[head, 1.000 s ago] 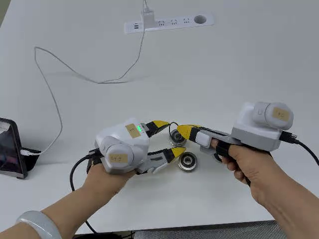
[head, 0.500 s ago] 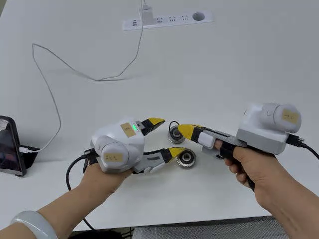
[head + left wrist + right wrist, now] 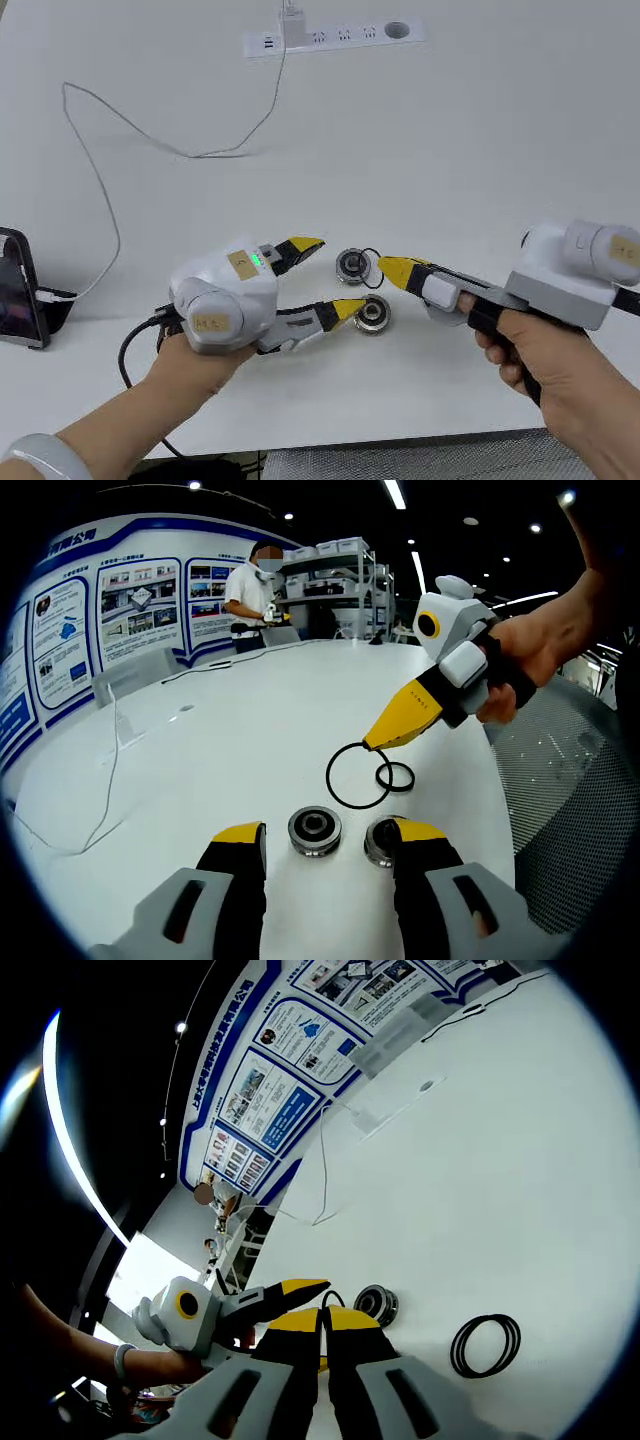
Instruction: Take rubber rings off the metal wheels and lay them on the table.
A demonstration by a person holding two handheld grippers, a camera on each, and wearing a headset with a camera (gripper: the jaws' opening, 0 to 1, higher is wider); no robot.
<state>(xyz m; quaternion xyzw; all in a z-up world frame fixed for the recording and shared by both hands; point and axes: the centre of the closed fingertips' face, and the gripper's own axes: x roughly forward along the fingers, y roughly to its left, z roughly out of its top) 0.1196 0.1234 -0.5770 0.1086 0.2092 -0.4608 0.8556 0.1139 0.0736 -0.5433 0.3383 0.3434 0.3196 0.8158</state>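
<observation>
The counter (image 3: pixel 480 150) runs wide and bare beyond the work, out to a power strip (image 3: pixel 330 35) at its far side; its near edge passes just under both hands; a cable (image 3: pixel 100 190) trails leftward to a phone (image 3: pixel 18 290) cut off by the frame. Two metal wheels (image 3: pixel 373 314) lie flat in the front middle, bores up, close but apart. The left gripper (image 3: pixel 328 275) has its jaws spread wide, a tip on either side of the wheels; whether the nearer tip touches a wheel is unclear. The right gripper (image 3: pixel 393 268) has its jaws together, pinching a thin rubber ring (image 3: pixel 329 776); the loop hangs tilted from the tip toward the counter; the pinched part is hidden. Loose rings (image 3: pixel 486 1344) lie flat nearby, overlapping; their count is hard to make out.
</observation>
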